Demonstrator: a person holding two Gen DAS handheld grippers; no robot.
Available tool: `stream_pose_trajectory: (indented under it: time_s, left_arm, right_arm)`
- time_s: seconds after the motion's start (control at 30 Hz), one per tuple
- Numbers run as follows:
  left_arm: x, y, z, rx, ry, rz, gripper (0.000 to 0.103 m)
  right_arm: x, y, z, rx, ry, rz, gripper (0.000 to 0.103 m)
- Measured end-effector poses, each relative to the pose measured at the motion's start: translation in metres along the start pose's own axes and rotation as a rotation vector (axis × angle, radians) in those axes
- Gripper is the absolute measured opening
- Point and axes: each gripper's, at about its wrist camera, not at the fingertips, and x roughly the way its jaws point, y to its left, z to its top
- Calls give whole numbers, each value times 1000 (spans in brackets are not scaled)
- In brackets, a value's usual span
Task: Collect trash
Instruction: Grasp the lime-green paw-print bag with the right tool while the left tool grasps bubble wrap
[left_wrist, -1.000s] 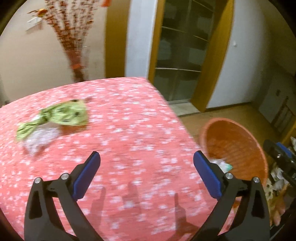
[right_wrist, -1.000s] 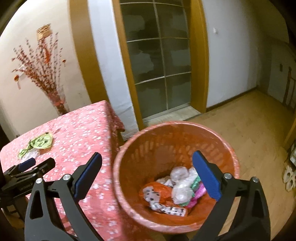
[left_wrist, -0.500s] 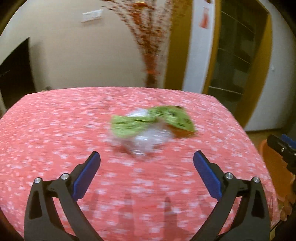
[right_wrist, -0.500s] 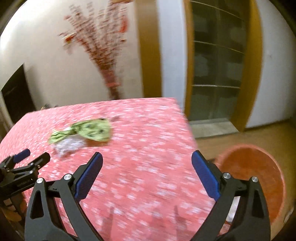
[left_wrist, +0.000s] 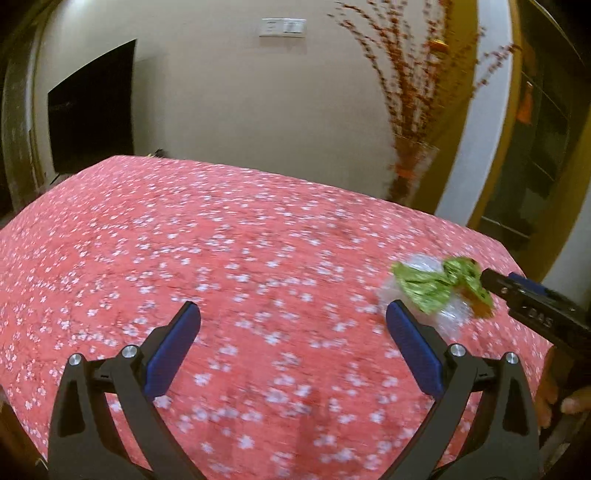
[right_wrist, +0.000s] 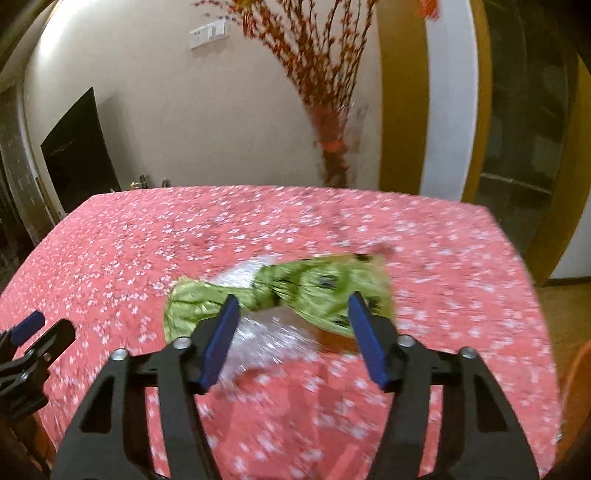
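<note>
Closing the right gripper (right_wrist: 291, 325) around the twisted green wrapper (right_wrist: 295, 291), jaws halfway in, pads not yet pressing on it. Lying on the pink flowered tablecloth (right_wrist: 443, 258) toward the right-hand edge of the table, the wrapper resting partly over a crumpled clear plastic film (right_wrist: 266, 343), the two touching. Hanging spread and empty over bare cloth to the left, the left gripper (left_wrist: 291, 343) holding nothing.

Risking several slips here. Pinching only the narrow twisted waist of the wrapper and letting the puffed ends spring free, likely, given how slick and crinkly the foil looks. Catching a fold of tablecloth along with it, since the fingertips are sitting low, close to the cloth; then dragging the cloth on the lift. Grabbing the green piece alone and leaving the clear film behind, or snagging a corner of the film and dropping it partway to the bin, whose orange rim (right_wrist: 576, 373) is just showing beyond the table's right edge. Blurring in both views, so hard to tell exactly how deep the wrapper is sitting between the pads (right_wrist: 221, 332). Nudging the light wrapper sideways off the near edge also possible if one pad arrives first.
</note>
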Motion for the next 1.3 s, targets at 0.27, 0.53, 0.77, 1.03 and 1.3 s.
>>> stream_pose_trajectory:
  time_s: [0.27,0.53,0.77,1.03,1.3]
  left_arm:
    - [13,22,2,-44,12,-2,99]
    - [26,16,2,-52,36,-57,99]
    - [43,-22,9,-19,77,-146,99]
    - [85,-89,16,79,178,-226,99]
    - [119,-121,6,119,287,-236,92]
  right_arm:
    - [43,21,10,-5,74,-22,37]
    - [35,-5,-2,35,100,-34,18]
    - [-1,-48,-16,70,64,-95,18]
    - [-40,-97,-32,141,37,-144,18]
    - [-53,-119,-45,174,37,-153,18]
